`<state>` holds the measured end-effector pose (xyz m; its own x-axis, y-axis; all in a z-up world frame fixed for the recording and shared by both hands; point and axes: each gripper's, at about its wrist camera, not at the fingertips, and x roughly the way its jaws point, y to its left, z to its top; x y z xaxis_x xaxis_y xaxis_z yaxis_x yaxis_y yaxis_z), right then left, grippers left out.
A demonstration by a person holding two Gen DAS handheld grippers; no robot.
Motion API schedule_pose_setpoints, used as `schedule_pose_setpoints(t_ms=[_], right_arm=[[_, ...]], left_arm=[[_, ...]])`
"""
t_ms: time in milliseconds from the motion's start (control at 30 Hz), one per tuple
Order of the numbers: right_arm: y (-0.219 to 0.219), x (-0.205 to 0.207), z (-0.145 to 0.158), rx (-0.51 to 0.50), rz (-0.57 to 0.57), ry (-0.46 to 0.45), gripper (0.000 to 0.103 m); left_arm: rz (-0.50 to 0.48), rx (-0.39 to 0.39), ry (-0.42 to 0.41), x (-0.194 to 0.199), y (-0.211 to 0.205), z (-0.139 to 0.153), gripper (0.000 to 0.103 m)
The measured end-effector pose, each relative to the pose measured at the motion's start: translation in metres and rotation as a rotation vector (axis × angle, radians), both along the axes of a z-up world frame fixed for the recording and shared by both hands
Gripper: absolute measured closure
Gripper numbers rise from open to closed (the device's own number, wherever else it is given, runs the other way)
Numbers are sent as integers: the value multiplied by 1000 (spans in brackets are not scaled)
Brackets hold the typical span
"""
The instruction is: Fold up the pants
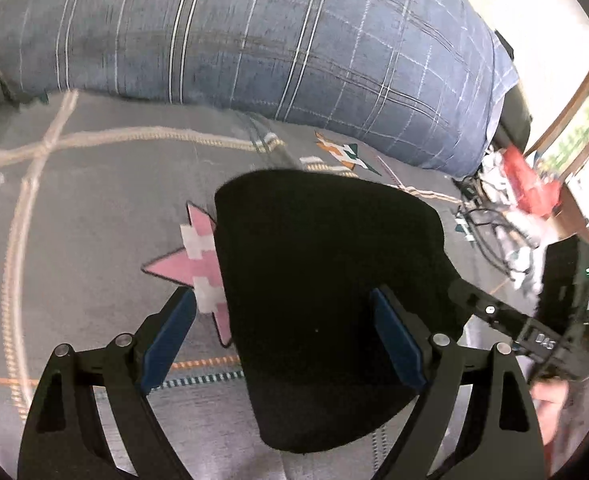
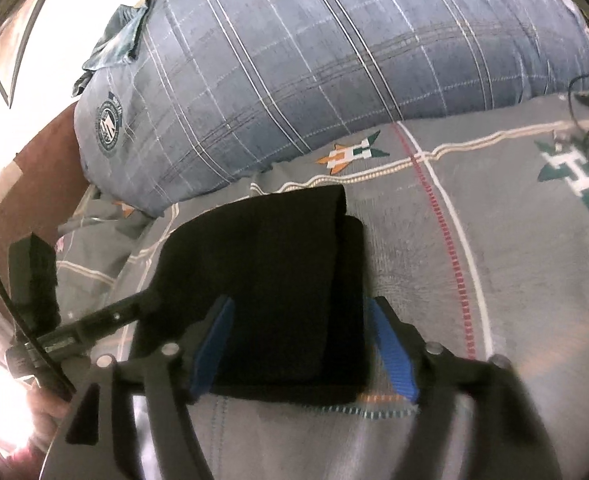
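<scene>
We see the black pants [image 1: 314,300] folded into a compact bundle, lying flat on the grey patterned bed cover [image 1: 94,240] in front of a blue plaid pillow [image 1: 254,40]. Our left hand-held gripper [image 1: 284,320] hangs over them with jaws wide apart, gripping nothing. Our right hand-held gripper [image 2: 298,320] also stands spread wide above the bundle, holding nothing.
</scene>
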<state>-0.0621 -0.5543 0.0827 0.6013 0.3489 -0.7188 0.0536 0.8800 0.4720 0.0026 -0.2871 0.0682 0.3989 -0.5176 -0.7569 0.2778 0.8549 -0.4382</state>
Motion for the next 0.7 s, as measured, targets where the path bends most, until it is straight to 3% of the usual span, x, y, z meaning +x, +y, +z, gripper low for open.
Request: schedule_pose_setpoints(t_ms=[167, 300, 333, 433, 500, 600, 700], right_arm=[[-4, 11, -17, 66, 25, 20, 28], [-6, 17, -25, 132, 46, -9, 27], [-5, 18, -24, 123, 44, -10, 30], [3, 16, -17, 50, 45, -23, 49], [9, 12, -9, 26, 55, -46, 64], [19, 3, 8, -39, 66, -74, 70], [30, -4, 26, -84, 76, -107, 71]], left_arm=[[-7, -73, 38, 6, -7, -13, 12], [-44, -40, -5, 6, -21, -13, 2], [-53, -30, -13, 6, -25, -13, 2], [-66, -5, -28, 4, -32, -11, 3], [-54, 2, -38, 0, -31, -8, 13], [-49, 14, -59, -5, -29, 1, 26], [-50, 14, -73, -10, -23, 11, 29]])
